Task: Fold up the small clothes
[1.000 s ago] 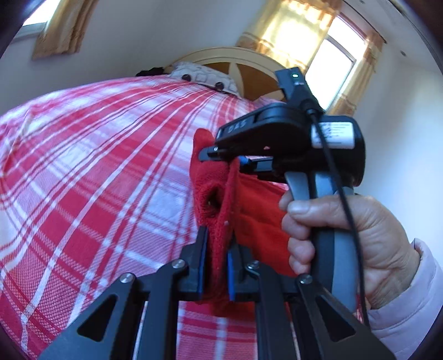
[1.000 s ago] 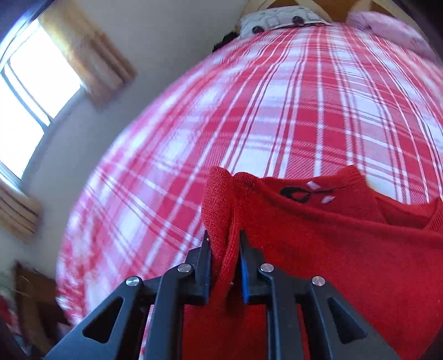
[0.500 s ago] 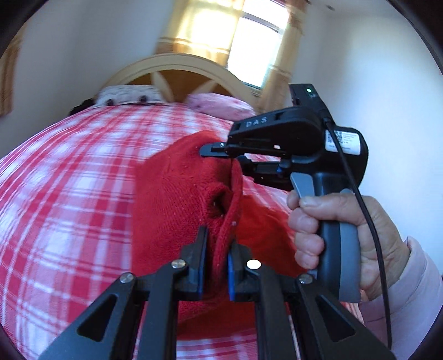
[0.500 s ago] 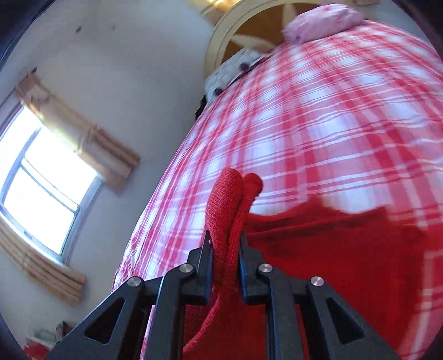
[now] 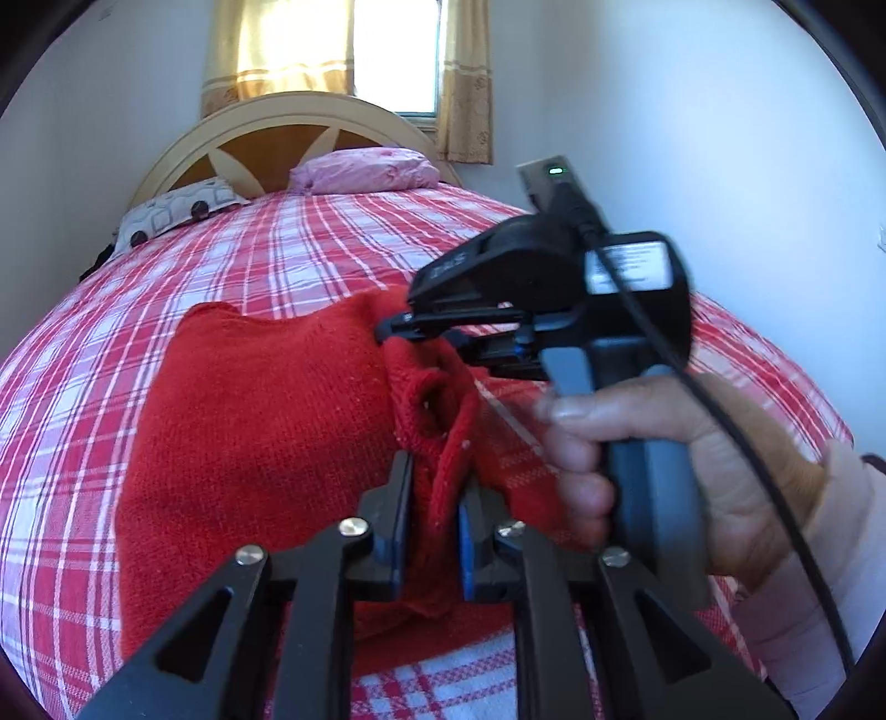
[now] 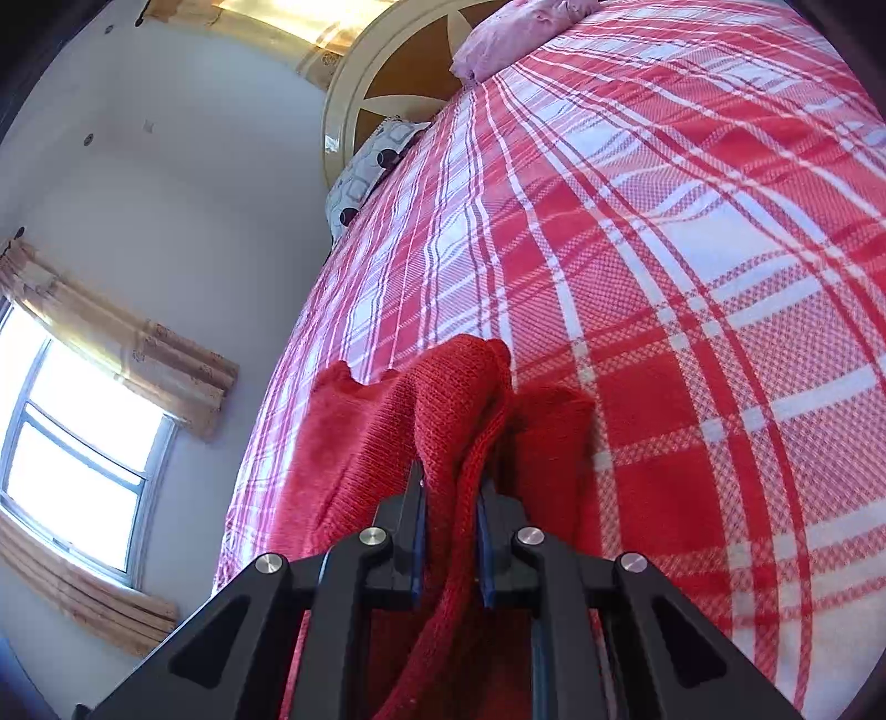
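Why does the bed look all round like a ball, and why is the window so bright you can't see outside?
Both wrist views use fisheye lenses, so the plaid bed bulges and dark corners frame each picture. In the left wrist view the window is washed out white by daylight, and the hand and its gripper look smeared. In the right wrist view the side window glares too.

Open plaid bedspread (image 5: 266,266) ahead; pillows (image 5: 365,169) far off.

Sunlit bedroom with plaid bed
White walls (image 5: 637,111); bed (image 5: 332,243) in red-white checks, arched headboard (image 5: 266,119), two pillows, curtained window (image 5: 393,50) glowing behind.
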`<state>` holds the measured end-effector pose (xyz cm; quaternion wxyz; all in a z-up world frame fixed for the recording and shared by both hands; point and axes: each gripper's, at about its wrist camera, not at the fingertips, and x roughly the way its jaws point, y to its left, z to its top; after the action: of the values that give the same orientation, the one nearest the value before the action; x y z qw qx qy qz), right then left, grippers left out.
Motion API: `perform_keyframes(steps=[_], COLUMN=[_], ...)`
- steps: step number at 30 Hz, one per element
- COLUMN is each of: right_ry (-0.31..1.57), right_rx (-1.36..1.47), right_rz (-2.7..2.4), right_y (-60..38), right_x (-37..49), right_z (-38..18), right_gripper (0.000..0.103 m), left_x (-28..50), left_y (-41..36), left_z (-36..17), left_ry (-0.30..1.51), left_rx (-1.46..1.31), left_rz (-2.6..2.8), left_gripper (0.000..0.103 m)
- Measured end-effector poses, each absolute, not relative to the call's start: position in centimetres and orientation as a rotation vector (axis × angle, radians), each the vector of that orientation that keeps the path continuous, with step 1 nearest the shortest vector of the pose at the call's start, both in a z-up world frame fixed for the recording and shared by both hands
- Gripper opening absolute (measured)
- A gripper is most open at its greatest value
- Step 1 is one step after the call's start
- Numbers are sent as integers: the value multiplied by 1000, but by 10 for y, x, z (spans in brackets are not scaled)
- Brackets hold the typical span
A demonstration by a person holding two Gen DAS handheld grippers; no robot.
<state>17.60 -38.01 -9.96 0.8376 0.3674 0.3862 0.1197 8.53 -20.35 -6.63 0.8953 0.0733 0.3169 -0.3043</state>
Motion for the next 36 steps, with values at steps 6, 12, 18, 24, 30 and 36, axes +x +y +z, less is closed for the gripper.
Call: perform_keyframes(steps=[6, 12, 18, 24, 30, 36], right_ry=[728, 662, 675, 716, 807, 824], right_rx=[968, 795, 538, 414, 400, 697], right_rz=[192, 230, 360, 354, 427, 408], right_y=[-419, -394, -324, -303, -279, -327], right_x=[149, 72, 24, 25, 14, -9], right_z=[-96, -53, -36, -46, -62, -121], right_gripper=[27, 28, 28, 56, 14, 4], left_x=[65, 64, 91, 95, 84, 90], left_y=[-180, -107, -72, -64, -63, -56], left_z=[-49, -26, -37, -61, -65, -66], left_ry=[656, 568, 648, 750, 753, 766], left_rx=[121, 16, -51, -58, 2, -28], left_rz=[-733, -678, -518, -482, -469, -462], left_gripper=[68, 94, 95, 95, 95, 95])
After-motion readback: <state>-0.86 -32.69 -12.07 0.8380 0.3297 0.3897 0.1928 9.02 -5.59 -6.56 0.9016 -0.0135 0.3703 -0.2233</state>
